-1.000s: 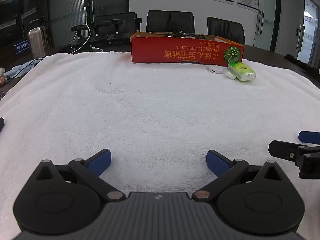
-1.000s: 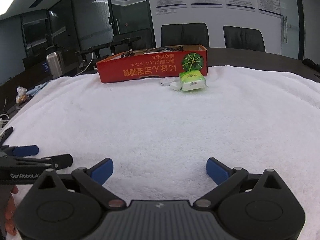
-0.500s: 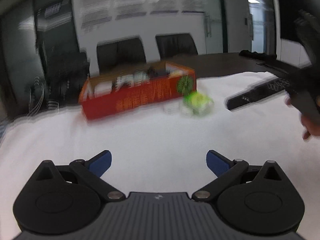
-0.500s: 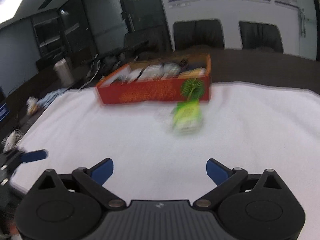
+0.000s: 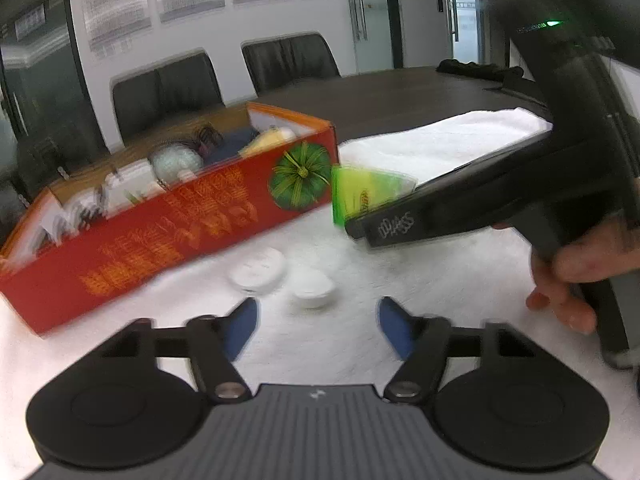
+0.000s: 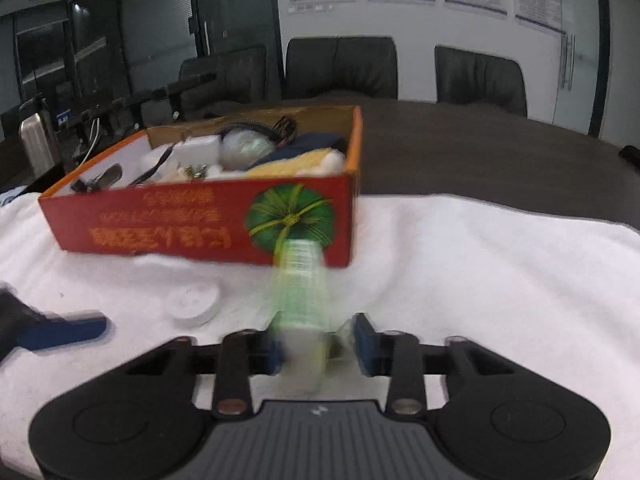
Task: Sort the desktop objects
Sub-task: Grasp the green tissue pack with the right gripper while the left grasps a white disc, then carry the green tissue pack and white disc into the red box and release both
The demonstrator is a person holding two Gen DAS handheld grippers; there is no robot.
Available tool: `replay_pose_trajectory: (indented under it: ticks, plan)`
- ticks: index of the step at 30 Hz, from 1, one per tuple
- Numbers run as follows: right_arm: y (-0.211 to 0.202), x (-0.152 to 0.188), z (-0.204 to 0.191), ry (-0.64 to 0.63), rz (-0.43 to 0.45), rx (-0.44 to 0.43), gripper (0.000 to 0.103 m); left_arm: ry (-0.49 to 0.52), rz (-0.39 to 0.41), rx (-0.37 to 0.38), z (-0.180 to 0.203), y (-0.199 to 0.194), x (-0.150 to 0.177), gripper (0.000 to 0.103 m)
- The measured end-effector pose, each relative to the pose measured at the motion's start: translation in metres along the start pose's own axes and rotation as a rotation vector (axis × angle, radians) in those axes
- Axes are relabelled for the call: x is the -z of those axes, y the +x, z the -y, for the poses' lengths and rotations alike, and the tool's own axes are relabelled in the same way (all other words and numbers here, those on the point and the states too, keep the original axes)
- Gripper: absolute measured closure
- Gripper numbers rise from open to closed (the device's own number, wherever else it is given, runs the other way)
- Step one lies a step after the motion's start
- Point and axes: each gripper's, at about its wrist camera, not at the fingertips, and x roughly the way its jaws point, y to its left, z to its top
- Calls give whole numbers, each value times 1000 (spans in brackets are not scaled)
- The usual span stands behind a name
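Observation:
A green tissue pack (image 6: pixel 300 280) lies between the fingers of my right gripper (image 6: pixel 318 346), which is closing on it; the frame is blurred. In the left wrist view the same pack (image 5: pixel 362 192) shows at the tip of the right gripper, beside the red box (image 5: pixel 168 220). My left gripper (image 5: pixel 314 324) is open and empty, just short of two white round discs (image 5: pixel 258 270) (image 5: pixel 314 288) on the white towel. One disc (image 6: pixel 194 304) shows in the right wrist view. The red box (image 6: pixel 200 220) holds several items.
The white towel (image 6: pixel 480 280) covers the dark table (image 6: pixel 480 152). Black chairs (image 6: pixel 340 68) stand behind the table. A metal flask (image 6: pixel 36 140) stands at the far left. The person's hand (image 5: pixel 576 276) holds the right gripper's handle.
Both grippers have moved forward to the red box. The right gripper has narrowed from wide open around the green tissue pack. The left gripper has narrowed somewhat near the white discs.

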Motion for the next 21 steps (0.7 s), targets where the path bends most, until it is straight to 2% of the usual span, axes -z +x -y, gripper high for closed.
replay_pose_trajectory:
  ticks: [1,6,7,8,9,12,21]
  plan:
    - [-1,-1,7,25,-1,-12,73,-16,-3,10,-3,4,-1,48]
    - [3,6,13,-29,11,-34,71,-27,33,-16,-2,10,-3,48]
    - [3,7,13,-39,13,-38,70,-42,31,-9,-4,12,-7,54]
    - [3,8,13,-47,17,-42,70,-53,28,-6,-5,14,-8,68]
    - [2,9,13,-52,21,-45,70,-61,19,-5,-4,16,-8,74]
    - [-2,10,16,-40,28,-61,70,-71,30,-8,-3,18,-9,74]
    - [-1,11,19,-20,40,-84,70,-15,54,-32,7,19,-7,74]
